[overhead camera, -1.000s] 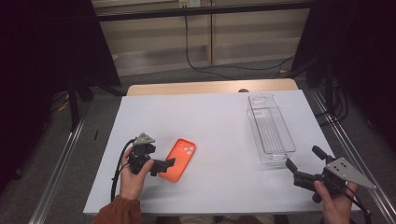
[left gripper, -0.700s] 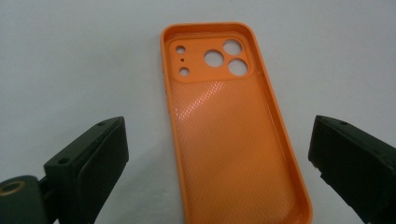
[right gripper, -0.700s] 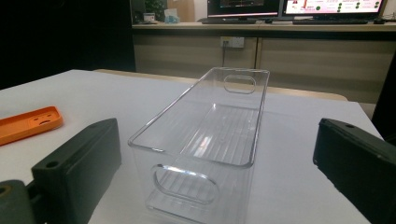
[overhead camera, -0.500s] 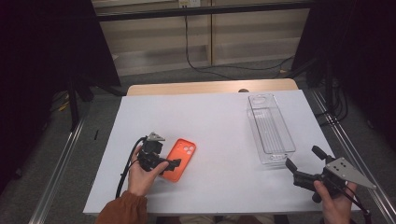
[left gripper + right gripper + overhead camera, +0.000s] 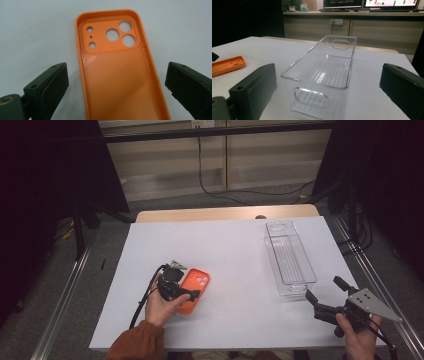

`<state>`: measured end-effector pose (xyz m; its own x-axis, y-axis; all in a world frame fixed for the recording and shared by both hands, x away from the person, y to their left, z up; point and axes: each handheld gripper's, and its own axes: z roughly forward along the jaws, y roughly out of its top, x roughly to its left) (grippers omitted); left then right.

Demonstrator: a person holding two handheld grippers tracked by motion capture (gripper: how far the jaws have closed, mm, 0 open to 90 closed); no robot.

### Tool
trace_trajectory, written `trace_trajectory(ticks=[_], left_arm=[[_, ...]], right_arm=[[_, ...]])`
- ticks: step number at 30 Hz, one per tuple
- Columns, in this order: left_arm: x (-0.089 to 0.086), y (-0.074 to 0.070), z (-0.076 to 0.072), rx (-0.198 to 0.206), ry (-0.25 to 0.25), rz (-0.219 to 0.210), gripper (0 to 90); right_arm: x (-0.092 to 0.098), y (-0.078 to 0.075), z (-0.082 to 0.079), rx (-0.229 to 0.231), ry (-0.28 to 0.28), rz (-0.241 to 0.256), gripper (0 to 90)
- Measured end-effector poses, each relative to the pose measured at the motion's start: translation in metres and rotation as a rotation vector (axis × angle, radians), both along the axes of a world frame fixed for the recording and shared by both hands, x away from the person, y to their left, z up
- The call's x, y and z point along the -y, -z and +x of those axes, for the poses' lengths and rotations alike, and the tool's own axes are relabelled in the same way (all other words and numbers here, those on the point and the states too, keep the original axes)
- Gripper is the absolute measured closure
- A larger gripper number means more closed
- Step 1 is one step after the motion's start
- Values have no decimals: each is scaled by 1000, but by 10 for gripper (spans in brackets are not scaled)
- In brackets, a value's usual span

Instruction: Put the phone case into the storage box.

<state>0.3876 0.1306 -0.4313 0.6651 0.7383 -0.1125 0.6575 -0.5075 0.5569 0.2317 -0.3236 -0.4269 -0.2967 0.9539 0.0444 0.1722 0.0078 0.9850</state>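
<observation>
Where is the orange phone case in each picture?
High view: the orange phone case lies left of the middle, beside the left tool.
Left gripper view: it lies in the middle, hollow side up, between the open jaws.
Right gripper view: it shows at the left edge, far off.
Shared landmark: the white table; the clear bin shows in two views.

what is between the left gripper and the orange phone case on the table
Nothing visible. The left gripper has its open jaws on either side of the orange silicone phone case, which lies inside-up on the white table.
</observation>
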Motion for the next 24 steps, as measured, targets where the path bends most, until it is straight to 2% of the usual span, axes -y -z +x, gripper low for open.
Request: trace_trajectory(ticks=[3,6,9,17,22,24], left_arm=[[3,2,4,-14,-4,4,49],[6,2,5,-12,-7,-1,50],[10,5,6,-16,-5,31,50],[14,10,6,-18,-5,73,44],[21,10,5,-7,-4,136,41],[23,10,6,-18,-14,140,38]], right_arm=[[0,0,0,2,-1,-3,2],[0,0,0,1,0,-2,2],[0,0,0,0,-2,0,2],[0,0,0,3,-3,-4,2],[0,0,0,3,-4,-8,3],[0,0,0,2,-4,-7,3]])
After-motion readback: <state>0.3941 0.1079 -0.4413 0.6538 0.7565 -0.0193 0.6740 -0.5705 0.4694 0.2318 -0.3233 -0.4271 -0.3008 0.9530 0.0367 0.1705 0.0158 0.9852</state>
